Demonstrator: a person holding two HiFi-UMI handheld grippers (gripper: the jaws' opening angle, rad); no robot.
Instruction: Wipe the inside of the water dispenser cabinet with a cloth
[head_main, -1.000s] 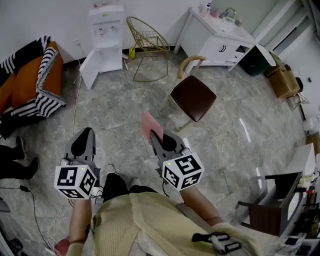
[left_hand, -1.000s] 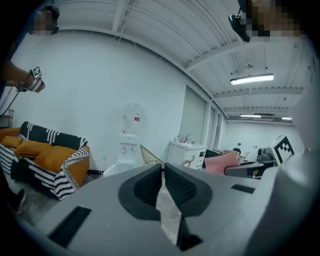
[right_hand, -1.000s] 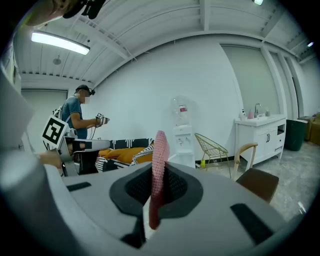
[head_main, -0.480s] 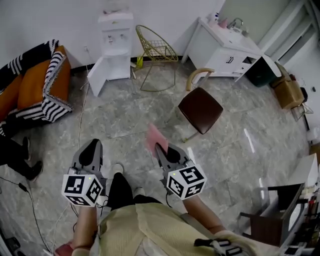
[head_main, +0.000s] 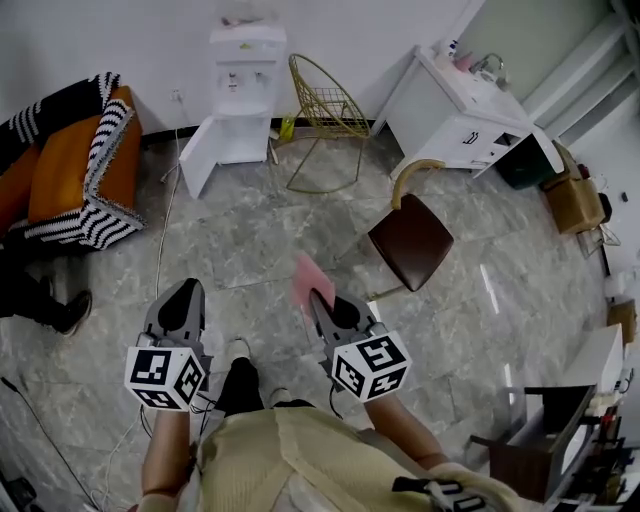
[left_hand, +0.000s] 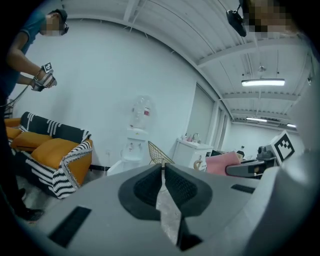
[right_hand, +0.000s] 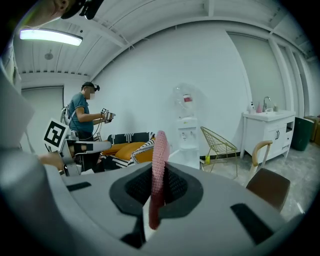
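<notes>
You face a white wall (head_main: 120, 40) across grey marbled floor tiles (head_main: 250, 240), with an orange striped armchair (head_main: 62, 160) left, a gold wire chair (head_main: 322, 110) ahead, and a brown-seated chair (head_main: 411, 242) and white sink cabinet (head_main: 462, 118) right.

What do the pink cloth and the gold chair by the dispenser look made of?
Pink cloth: soft knitted or terry fabric, matte, judging by its nubby edge. Gold chair: probably thin metal wire with a gold-coloured finish; its seat and back are an open see-through grid.
</notes>
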